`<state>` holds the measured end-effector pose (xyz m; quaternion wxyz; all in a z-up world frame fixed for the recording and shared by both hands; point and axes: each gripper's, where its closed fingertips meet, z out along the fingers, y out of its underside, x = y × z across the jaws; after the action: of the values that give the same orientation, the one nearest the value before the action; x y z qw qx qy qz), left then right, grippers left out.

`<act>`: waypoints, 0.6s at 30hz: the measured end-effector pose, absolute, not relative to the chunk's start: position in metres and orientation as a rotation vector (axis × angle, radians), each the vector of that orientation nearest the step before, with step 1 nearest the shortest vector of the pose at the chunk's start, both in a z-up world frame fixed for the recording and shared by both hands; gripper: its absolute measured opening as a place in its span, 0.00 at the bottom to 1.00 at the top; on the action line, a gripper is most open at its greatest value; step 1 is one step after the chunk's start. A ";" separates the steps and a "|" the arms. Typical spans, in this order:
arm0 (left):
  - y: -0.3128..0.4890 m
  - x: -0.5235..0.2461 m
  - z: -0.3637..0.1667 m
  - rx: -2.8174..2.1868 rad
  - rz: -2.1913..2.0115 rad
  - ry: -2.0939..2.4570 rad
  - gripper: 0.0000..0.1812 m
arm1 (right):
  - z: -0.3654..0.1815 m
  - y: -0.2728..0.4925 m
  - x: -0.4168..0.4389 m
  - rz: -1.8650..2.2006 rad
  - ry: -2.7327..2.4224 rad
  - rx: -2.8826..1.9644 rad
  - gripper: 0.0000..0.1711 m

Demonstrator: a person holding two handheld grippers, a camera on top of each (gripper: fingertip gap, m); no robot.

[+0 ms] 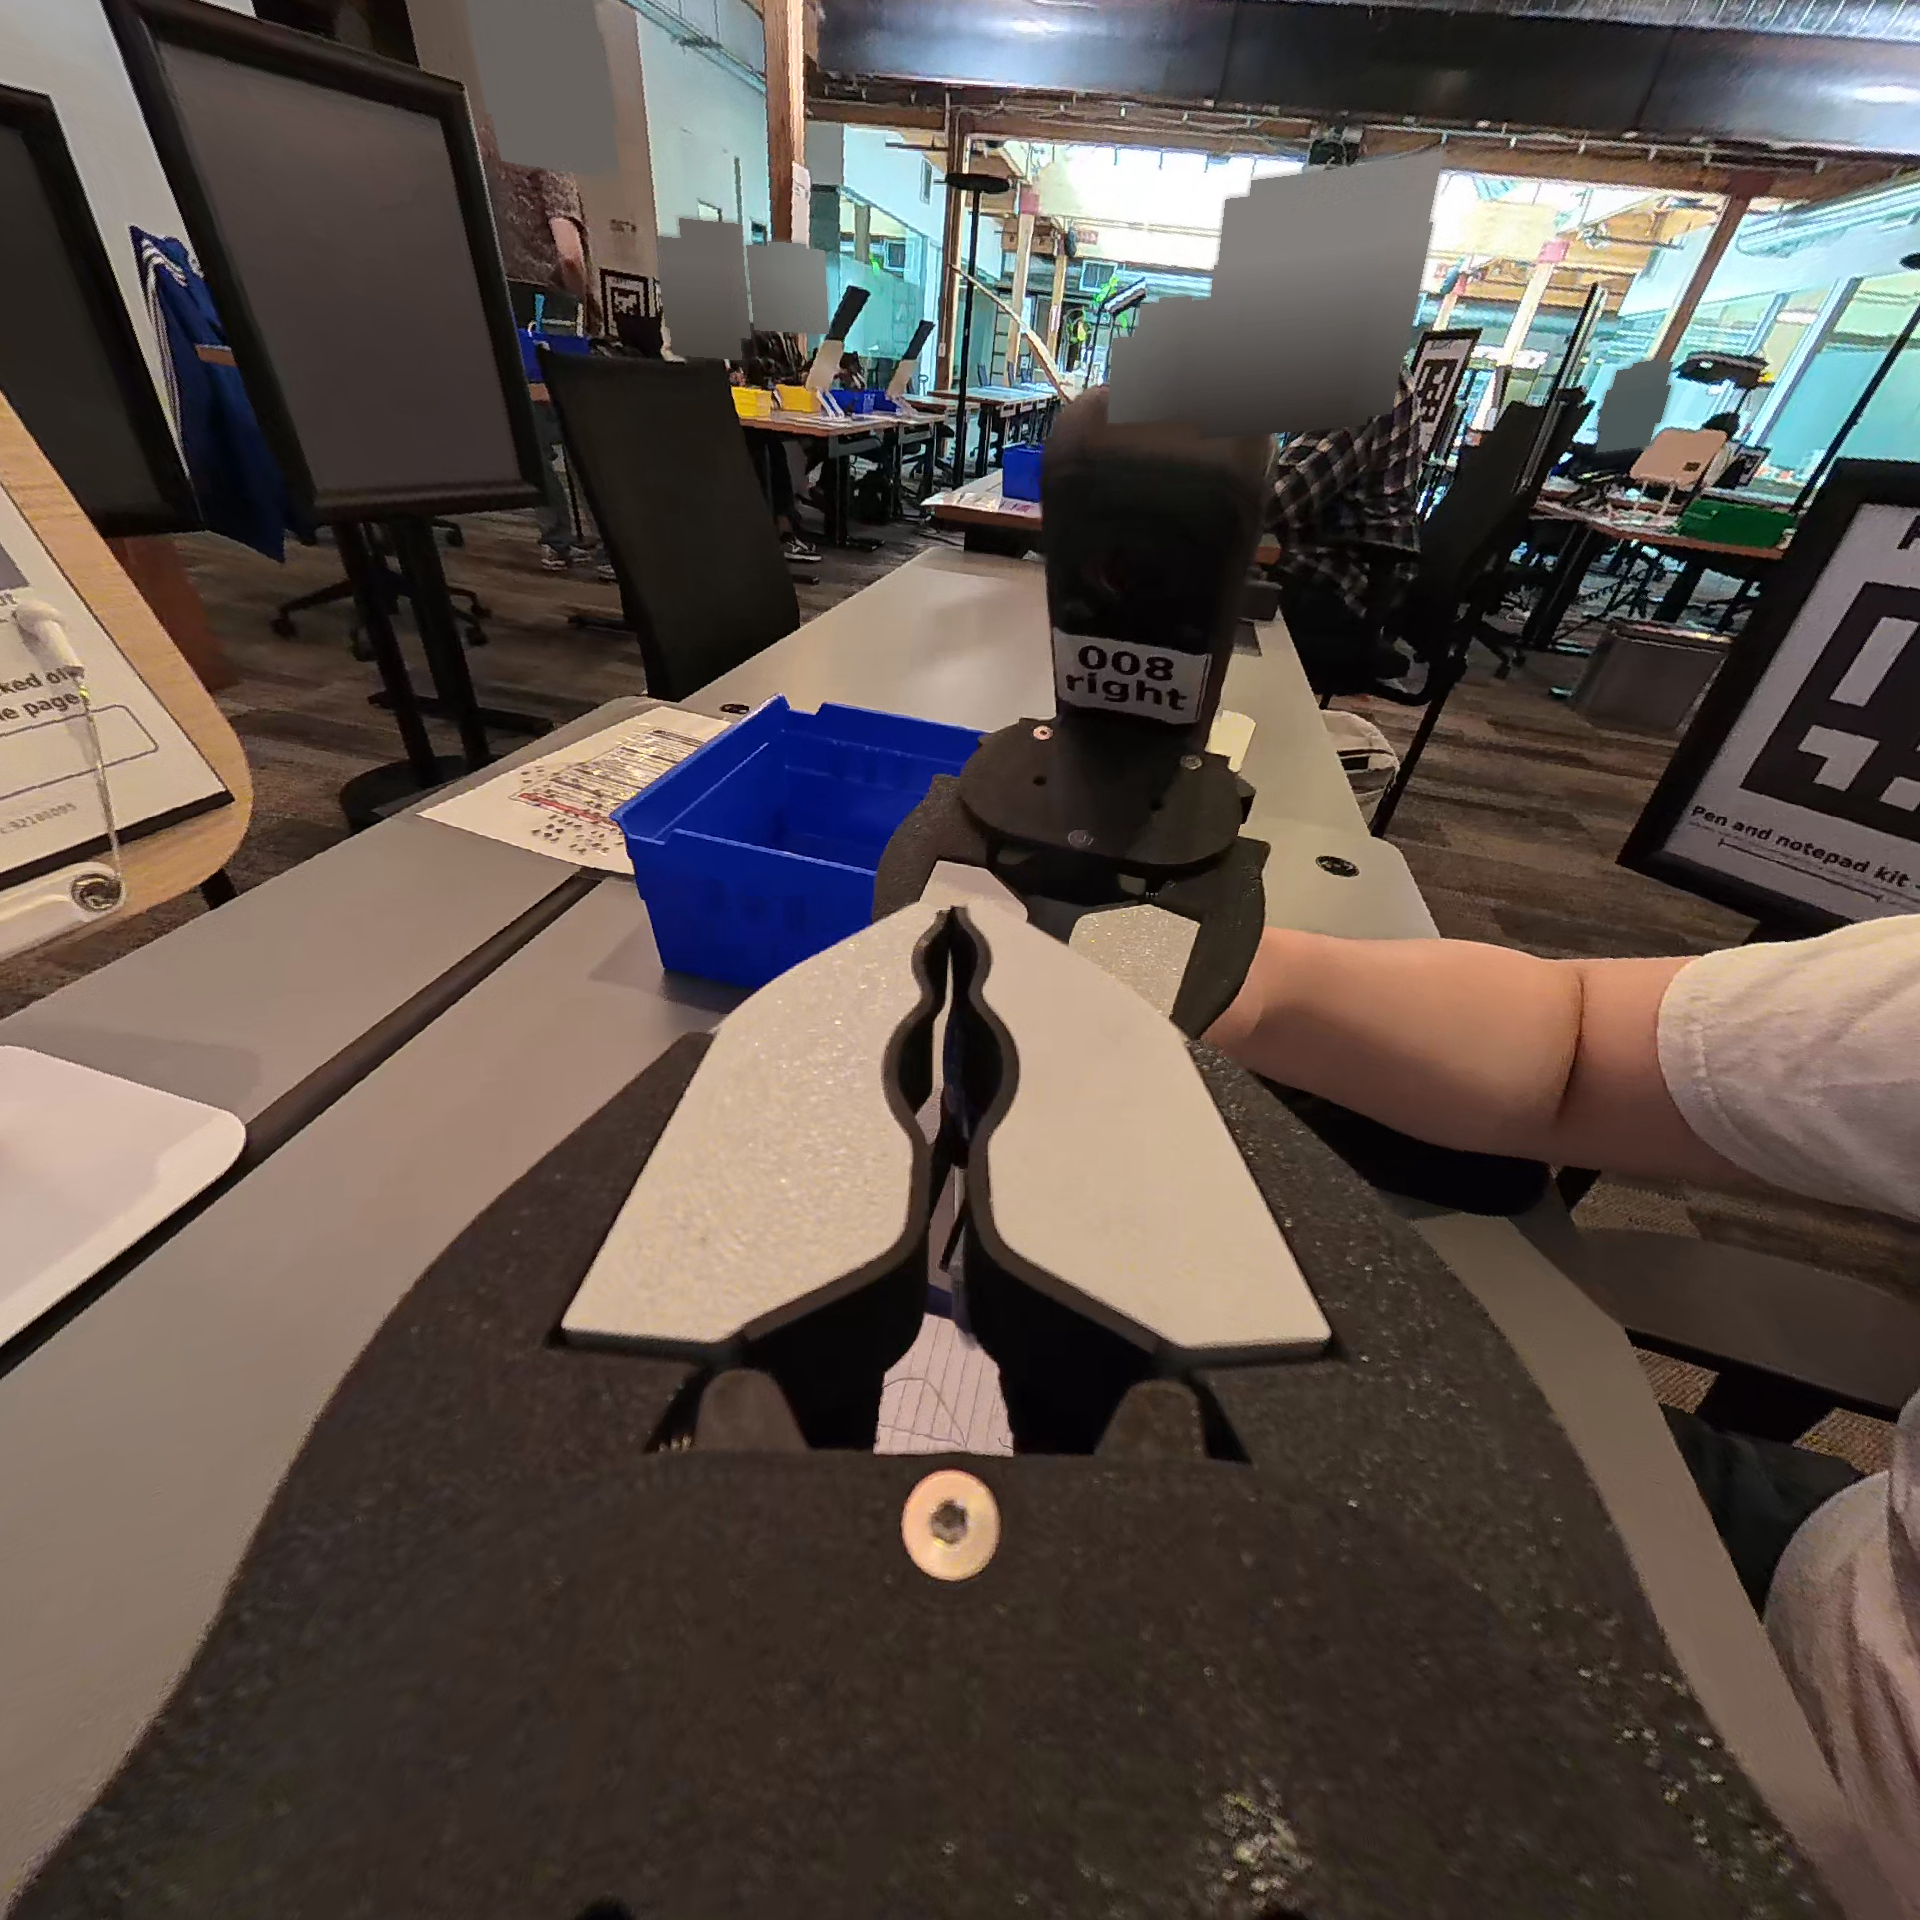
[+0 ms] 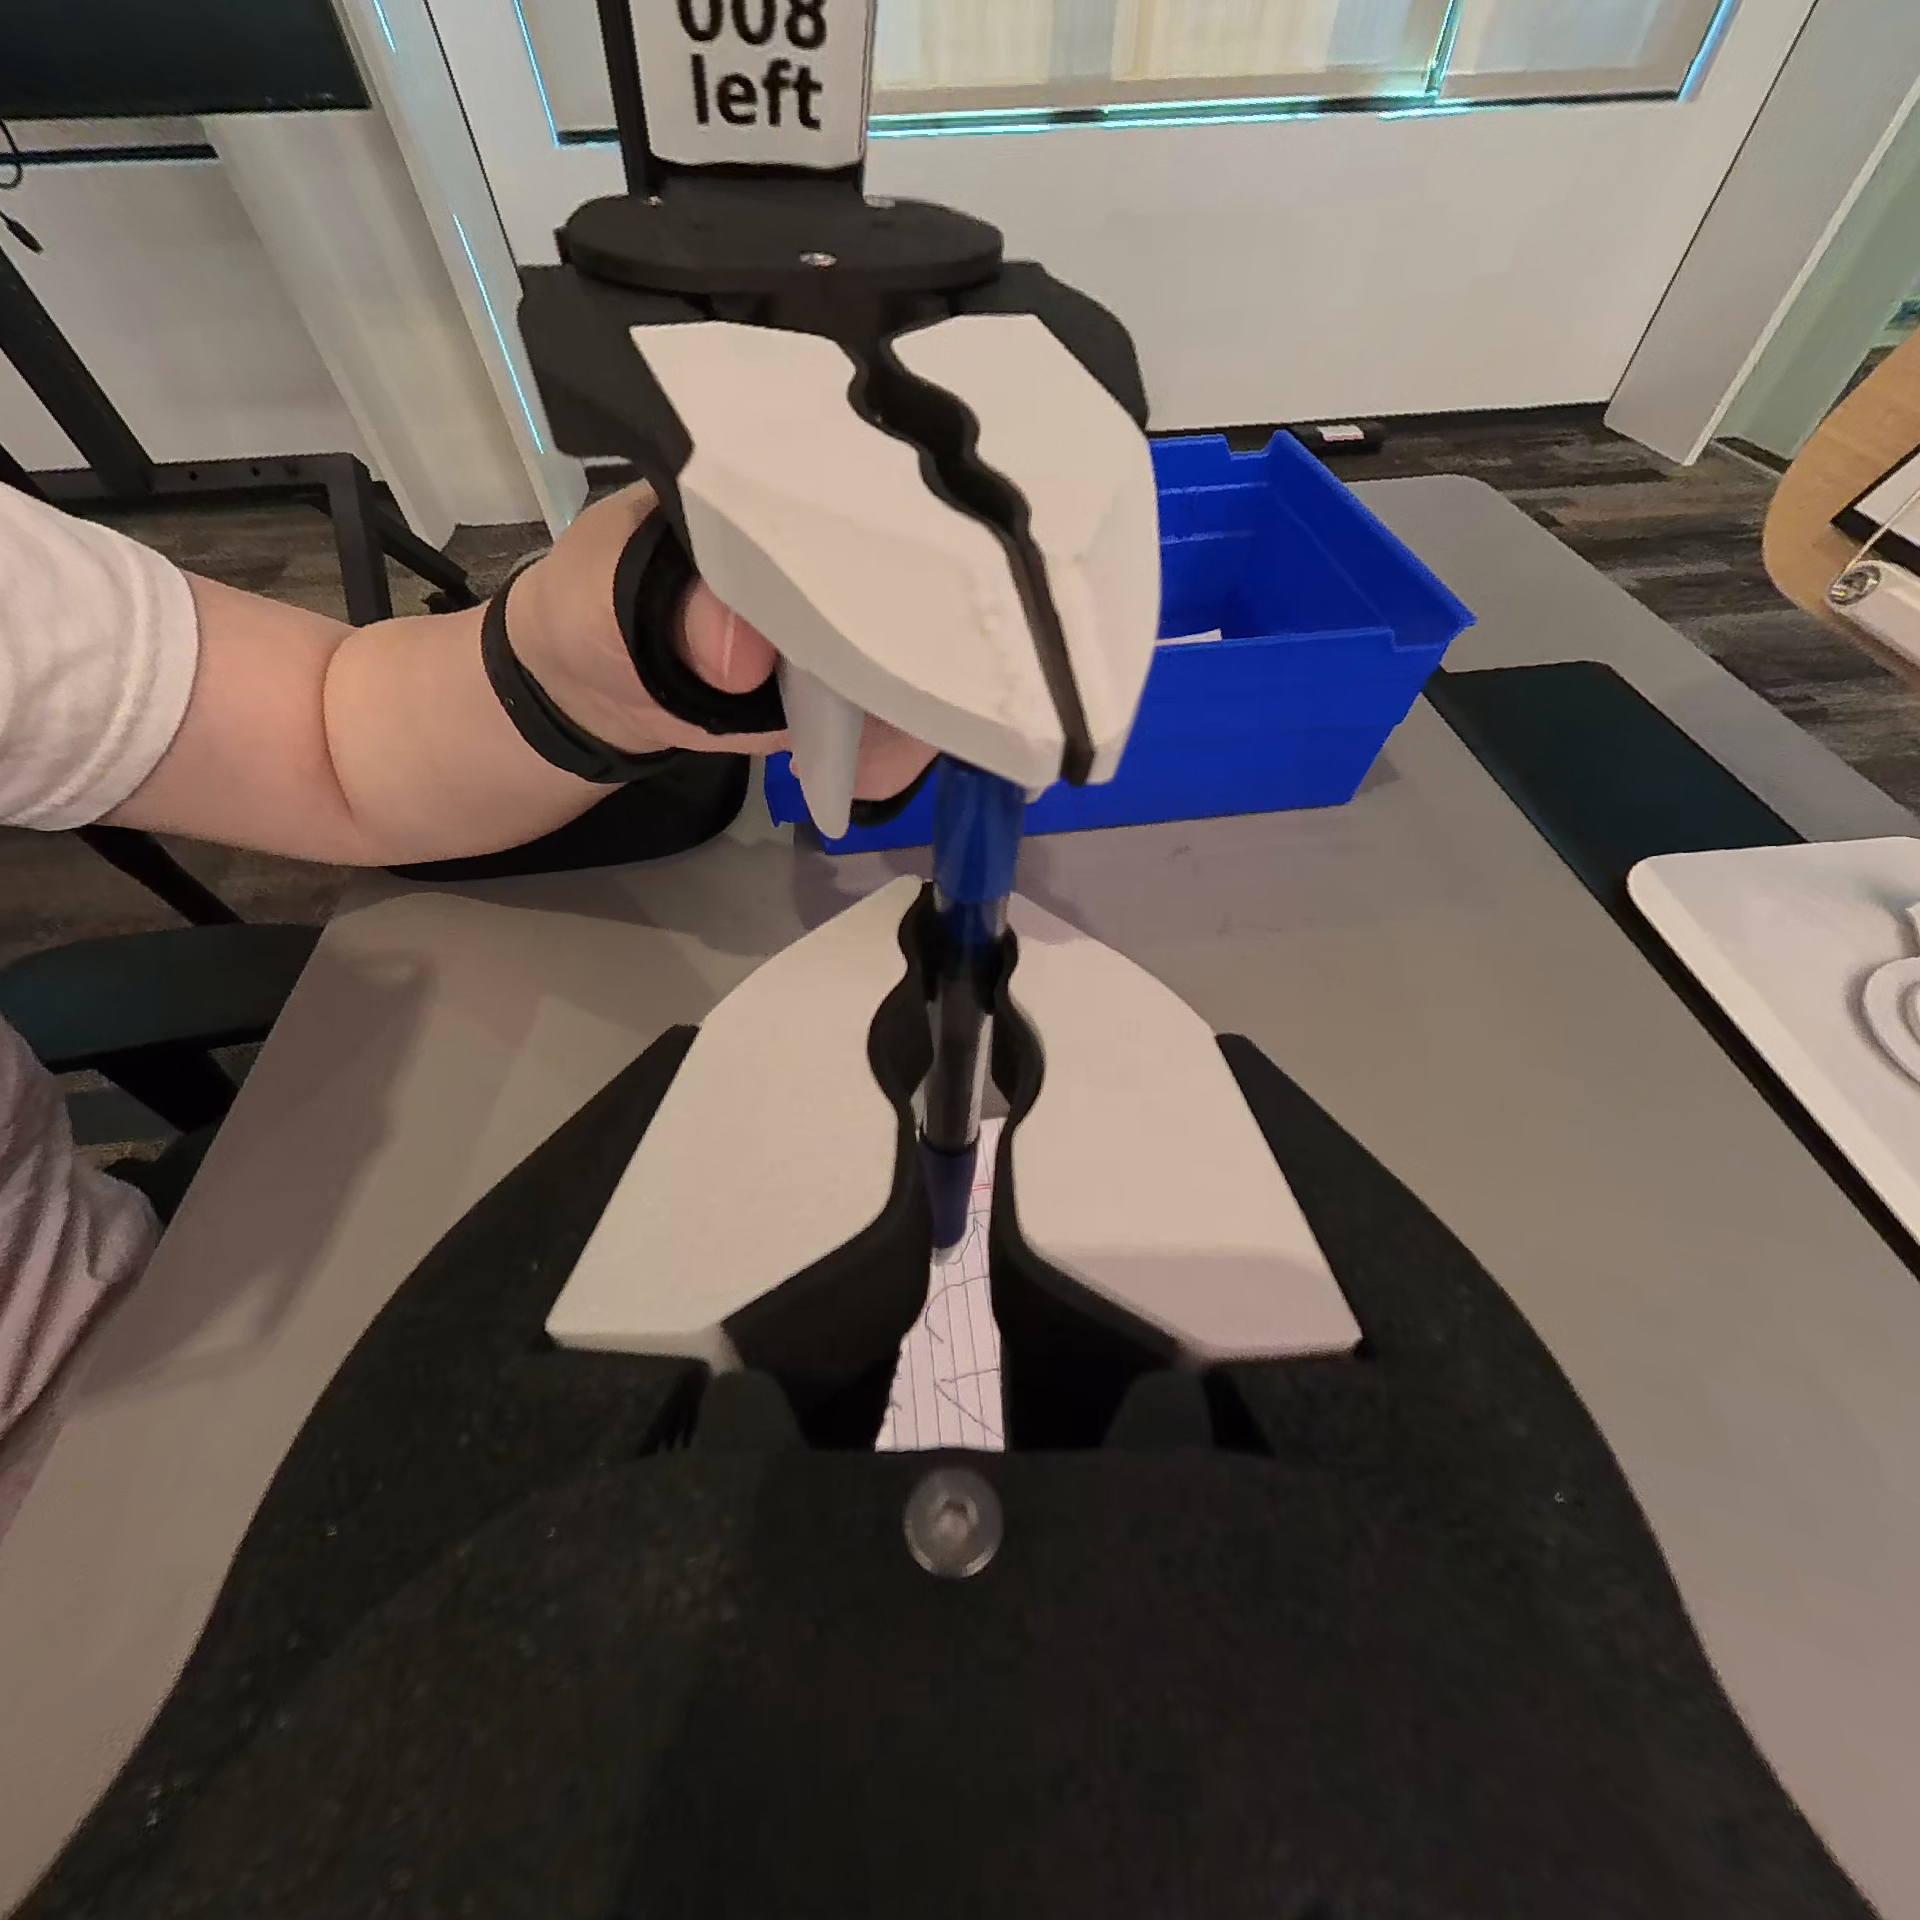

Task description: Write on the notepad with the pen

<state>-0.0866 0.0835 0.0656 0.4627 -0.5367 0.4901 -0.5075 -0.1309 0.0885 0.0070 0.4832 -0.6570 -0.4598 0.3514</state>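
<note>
Right gripper [image 2: 958, 935] around pen [image 2: 961, 1049]; label-bearing left gripper [image 2: 1075, 774]

The pen [image 2: 961, 1049] is showing a blue cap end, a black and silver barrel and a blue grip. The notepad [image 2: 951, 1371] is showing white paper ruled with pale lines and crossed by dark scribbles. Each tool [image 2: 954, 925] is wearing pale grey fingers [image 2: 790, 1143] on a speckled black body. The bin [image 1: 769, 831] is glowing bright blue, and the worktop [image 1: 312, 1195] is lying plain grey.
</note>
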 end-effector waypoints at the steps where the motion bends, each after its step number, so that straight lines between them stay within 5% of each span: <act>1: 0.083 -0.087 0.066 -1.321 -1.261 1.201 0.00 | 0.007 0.089 -0.131 0.849 -1.119 -1.597 0.03; 18: 0.085 -0.083 0.050 -1.373 -1.102 1.295 0.00 | 0.004 0.093 -0.126 0.744 -1.145 -1.602 0.03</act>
<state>-0.0826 0.0849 0.0504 0.4602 -0.5579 0.5260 -0.4476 -0.1263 0.0926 0.0044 0.4952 -0.6611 -0.4726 0.3072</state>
